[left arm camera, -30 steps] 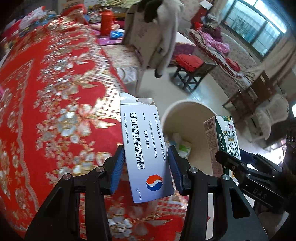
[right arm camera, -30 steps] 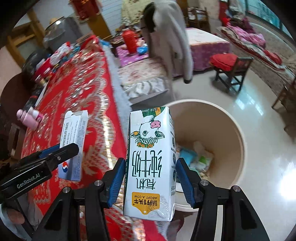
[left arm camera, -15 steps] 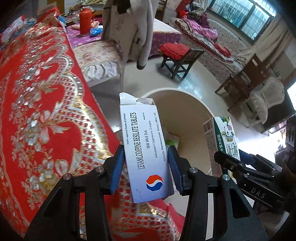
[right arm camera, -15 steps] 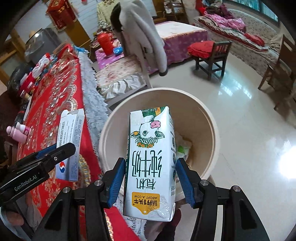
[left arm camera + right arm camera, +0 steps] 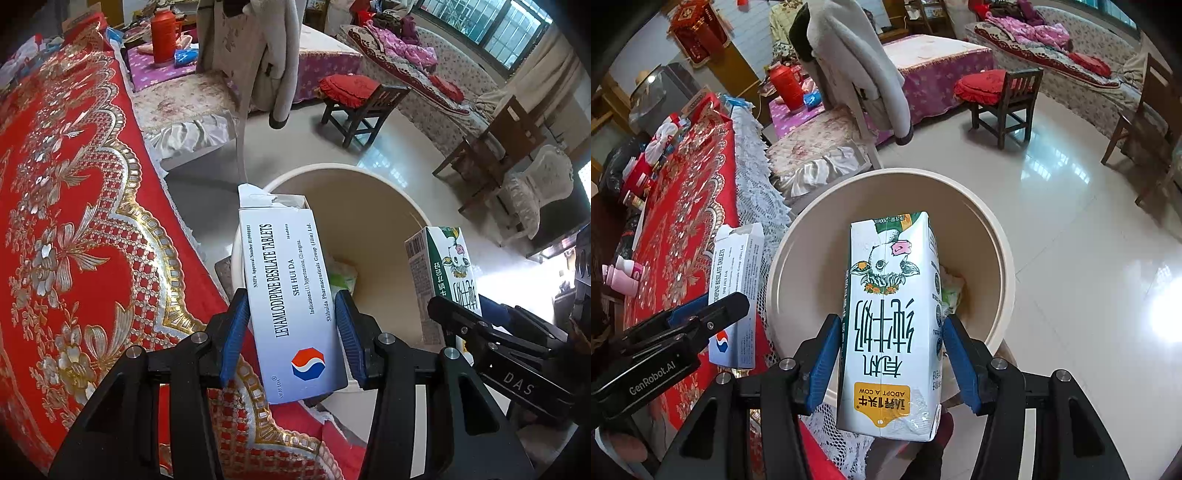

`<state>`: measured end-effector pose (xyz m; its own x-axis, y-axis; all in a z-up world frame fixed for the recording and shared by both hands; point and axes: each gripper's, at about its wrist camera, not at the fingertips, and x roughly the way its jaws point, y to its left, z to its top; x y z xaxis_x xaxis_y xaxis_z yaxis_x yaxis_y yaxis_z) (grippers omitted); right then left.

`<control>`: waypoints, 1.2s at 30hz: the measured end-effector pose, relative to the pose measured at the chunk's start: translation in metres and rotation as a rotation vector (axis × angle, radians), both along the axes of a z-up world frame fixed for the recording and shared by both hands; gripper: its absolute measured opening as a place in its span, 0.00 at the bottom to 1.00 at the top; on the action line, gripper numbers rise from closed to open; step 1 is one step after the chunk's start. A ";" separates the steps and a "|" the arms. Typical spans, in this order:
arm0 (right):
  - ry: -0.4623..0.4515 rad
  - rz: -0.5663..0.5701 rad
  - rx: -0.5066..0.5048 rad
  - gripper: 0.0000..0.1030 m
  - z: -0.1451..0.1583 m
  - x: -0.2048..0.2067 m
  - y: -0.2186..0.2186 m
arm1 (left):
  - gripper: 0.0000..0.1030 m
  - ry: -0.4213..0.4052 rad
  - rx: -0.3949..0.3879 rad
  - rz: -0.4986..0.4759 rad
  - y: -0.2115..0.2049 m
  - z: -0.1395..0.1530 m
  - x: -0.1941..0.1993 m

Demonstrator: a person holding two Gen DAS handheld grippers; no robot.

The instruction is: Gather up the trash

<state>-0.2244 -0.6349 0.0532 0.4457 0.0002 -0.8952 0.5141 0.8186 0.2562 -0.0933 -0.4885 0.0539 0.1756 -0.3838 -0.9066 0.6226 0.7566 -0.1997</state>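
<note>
My left gripper (image 5: 291, 332) is shut on a white tablet box (image 5: 288, 295) with a torn top flap, held over the near rim of a cream round bin (image 5: 369, 221). The right gripper (image 5: 890, 354) is shut on a white milk carton (image 5: 892, 325) printed with a cow, upside down, right above the bin (image 5: 1004, 258). In the left wrist view the carton (image 5: 443, 273) shows at the right, and in the right wrist view the box (image 5: 737, 280) shows at the left. Some wrappers (image 5: 951, 288) lie in the bin's bottom.
The red and gold tablecloth (image 5: 66, 221) with a lace edge (image 5: 757, 199) borders the bin on the left. Pink bottles (image 5: 622, 275) stand on the table. A chair with a grey coat (image 5: 857, 74), a small wooden stool (image 5: 1004, 99) and shiny tiled floor (image 5: 1089, 229) lie beyond.
Both grippers have moved from above the table edge to over the bin, each still holding its item. The bin now fills more of both views.
</note>
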 end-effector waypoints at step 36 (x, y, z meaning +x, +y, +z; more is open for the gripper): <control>-0.040 -0.021 0.009 0.55 0.005 -0.006 0.007 | 0.53 -0.027 -0.037 0.033 0.017 0.009 0.004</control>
<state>-0.2307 -0.6282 0.0580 0.4812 -0.0020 -0.8766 0.5204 0.8054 0.2838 -0.0893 -0.4717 0.0629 0.2126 -0.4105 -0.8867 0.6033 0.7690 -0.2113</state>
